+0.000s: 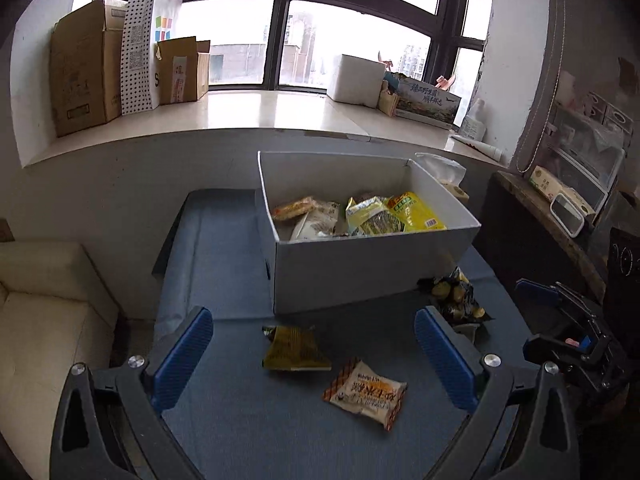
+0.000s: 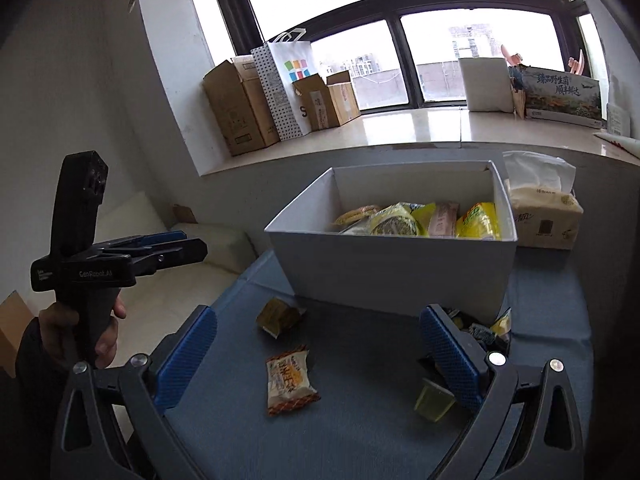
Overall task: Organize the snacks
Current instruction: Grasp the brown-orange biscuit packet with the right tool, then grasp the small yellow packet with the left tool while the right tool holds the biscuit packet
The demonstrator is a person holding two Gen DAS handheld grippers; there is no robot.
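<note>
Left wrist view: my left gripper (image 1: pixel 314 354) and right gripper (image 2: pixel 318 354) both hang spread wide, gripping nothing, above loose snack packets (image 1: pixel 365 394) on the blue table (image 1: pixel 224 272), near the white snack-filled box (image 1: pixel 360 272).

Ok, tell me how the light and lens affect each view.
Left wrist view: the window is blown out white, the sill glares, the sill line bows under fisheye distortion, corners go dark. Right wrist view: the same backlight washes out the sky, the left wall is dim, the box and the table's snacks stay reasonably sharp.
</note>
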